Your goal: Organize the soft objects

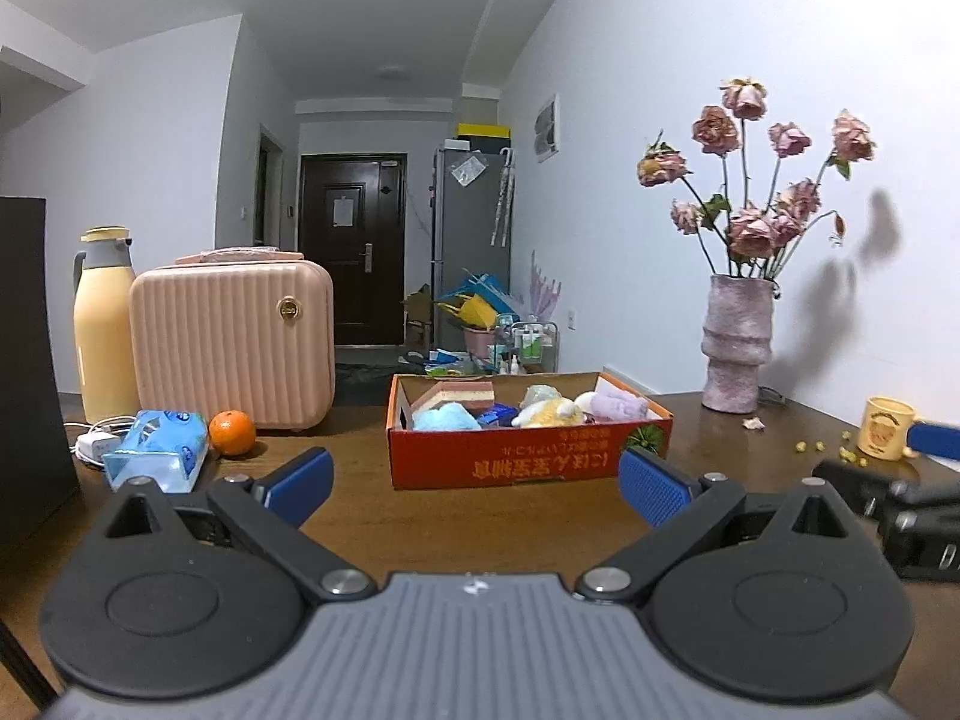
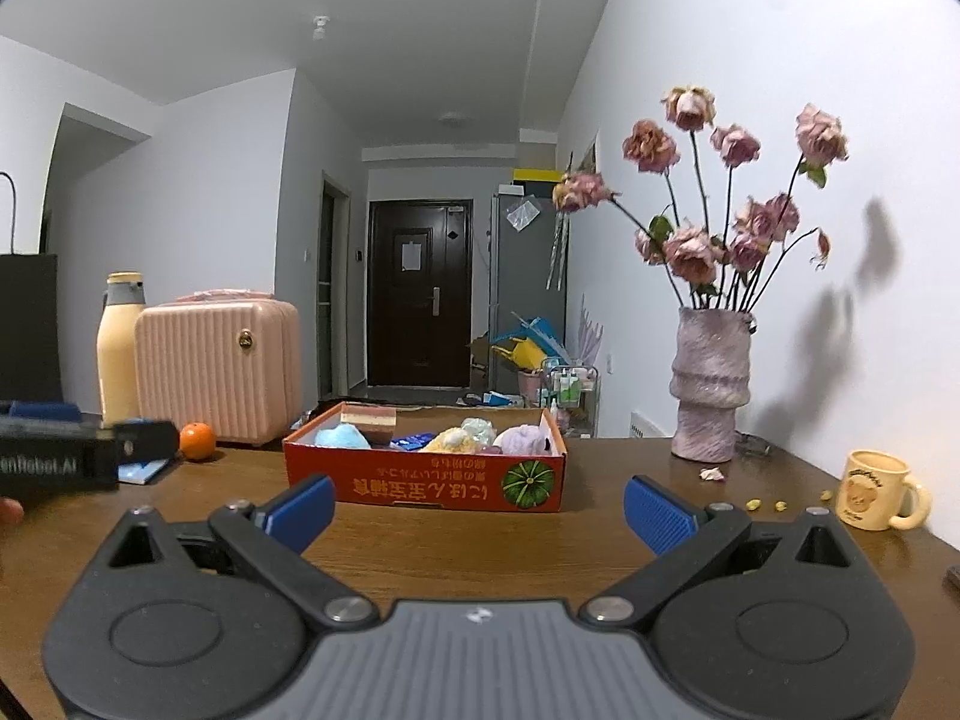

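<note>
Both our claws, left (image 1: 474,480) and right (image 2: 477,510), gape empty, the box (image 1: 528,456) of soft toys (image 1: 549,413) lying straight ahead, neither clearly nearer.

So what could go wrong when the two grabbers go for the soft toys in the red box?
The vase of dried flowers stands close to the red box on its right, so the right gripper might knock it over. The toys are packed together, so grabbing one may drag another out. The box looks light, so the left gripper could push it along the table.
</note>
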